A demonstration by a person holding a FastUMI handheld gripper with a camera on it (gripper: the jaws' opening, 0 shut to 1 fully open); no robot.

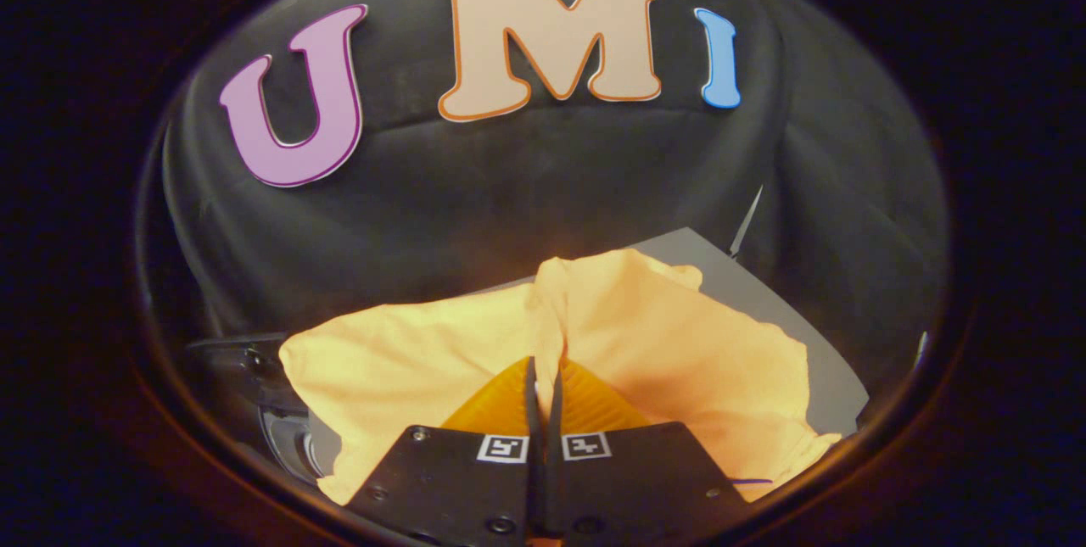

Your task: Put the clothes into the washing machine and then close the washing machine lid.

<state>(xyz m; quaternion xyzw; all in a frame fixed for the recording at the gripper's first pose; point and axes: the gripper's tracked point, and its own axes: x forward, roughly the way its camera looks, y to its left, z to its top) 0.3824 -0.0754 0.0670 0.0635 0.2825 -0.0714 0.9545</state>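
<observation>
Garment: orange cloth (407,352), lower centre of frame, bunched and draped ahead of the gripper (543,386).
Gripper: pressed together, pinching a fold of the cloth.
Washing machine: dark rim (246,360), lower left, probably.
Surface: grey (764,284), lower right.
Advice: keep the pinch firm; carry trailing edges clear over the opening.
Writing: square markers on gripper, nothing legible.

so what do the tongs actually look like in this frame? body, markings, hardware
The tongs have two flat black body plates meeting at a narrow centre seam. Each plate carries a small square black-and-white fiducial marker beside the seam and has round screw heads near its corners. Two ribbed, wedge-shaped fingers taper forward. No cables visible.
</observation>
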